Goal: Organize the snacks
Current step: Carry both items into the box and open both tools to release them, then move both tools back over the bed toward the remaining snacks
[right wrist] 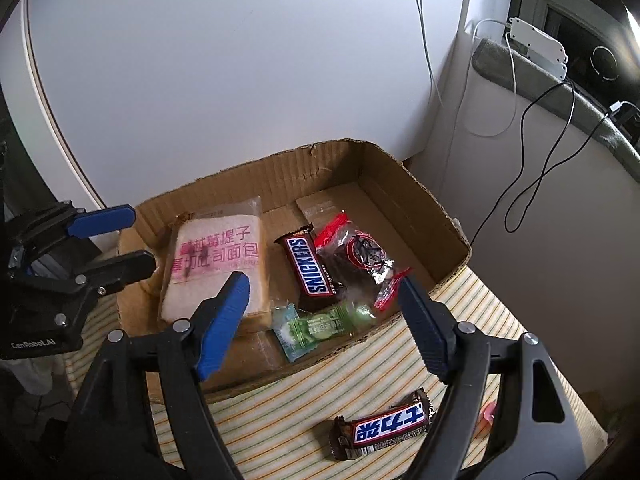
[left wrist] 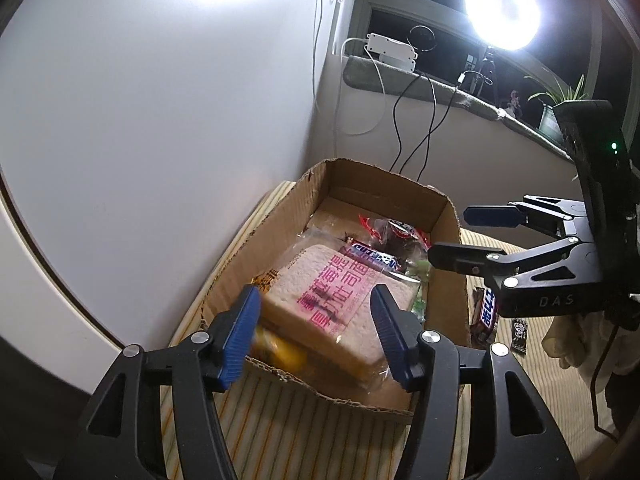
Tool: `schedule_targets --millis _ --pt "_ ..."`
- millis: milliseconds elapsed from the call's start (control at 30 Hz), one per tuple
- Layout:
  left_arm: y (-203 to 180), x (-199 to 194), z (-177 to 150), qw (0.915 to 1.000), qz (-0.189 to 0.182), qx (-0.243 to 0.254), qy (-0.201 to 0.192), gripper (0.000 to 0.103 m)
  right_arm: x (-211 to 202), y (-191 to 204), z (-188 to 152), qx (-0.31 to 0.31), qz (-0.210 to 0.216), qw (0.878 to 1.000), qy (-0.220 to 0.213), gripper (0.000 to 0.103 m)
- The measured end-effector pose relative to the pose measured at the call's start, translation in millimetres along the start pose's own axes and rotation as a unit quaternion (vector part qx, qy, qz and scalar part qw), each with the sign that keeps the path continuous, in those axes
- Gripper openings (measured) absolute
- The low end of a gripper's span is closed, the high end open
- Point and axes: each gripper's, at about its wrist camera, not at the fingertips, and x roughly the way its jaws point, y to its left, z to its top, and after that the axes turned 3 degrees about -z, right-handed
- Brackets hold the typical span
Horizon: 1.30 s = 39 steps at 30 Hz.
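Note:
An open cardboard box (right wrist: 400,184) stands on a striped cloth (right wrist: 280,420). Inside lie a wrapped bread pack with pink print (right wrist: 216,264), a Snickers bar (right wrist: 314,266), a red-and-clear packet with dark contents (right wrist: 360,256) and green wrapped candies (right wrist: 320,324). A second Snickers bar (right wrist: 384,426) lies on the cloth outside the box, below my right gripper (right wrist: 322,278), which hangs open over the candies with nothing between its pads. My left gripper (left wrist: 315,289) is open above the bread pack (left wrist: 320,292) without touching it. A yellow packet (left wrist: 280,348) shows under the bread.
A white wall rises close behind the box (left wrist: 280,216). To the right, a windowsill carries a white power strip (right wrist: 536,40), hanging cables, a bright ring light (left wrist: 502,10) and a plant (left wrist: 560,100). A small dark packet (left wrist: 519,330) and a pale cloth (left wrist: 572,336) lie on the striped cloth.

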Motion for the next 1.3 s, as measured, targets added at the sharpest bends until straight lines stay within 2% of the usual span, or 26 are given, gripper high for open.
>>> schedule_targets --millis 400,733,1000,1300 --pt "-13 -11 2 0.9999 -0.003 0.013 -0.01 0.057 -11 -11 -3 0.021 0.002 1.0 0.001 0.079" --pt "-37 -23 1 0.9991 -0.019 0.032 -0.02 0.057 -34 -21 -19 0.037 0.0 0.999 -0.005 0.079" --pt "-68 -25 -5 0.997 -0.056 0.051 -0.019 0.057 -74 -52 -53 0.071 -0.027 0.997 -0.015 0.079" --pt "-113 -14 -16 0.992 -0.098 0.08 0.002 0.057 -116 -107 -113 0.136 -0.074 0.988 -0.015 0.079"
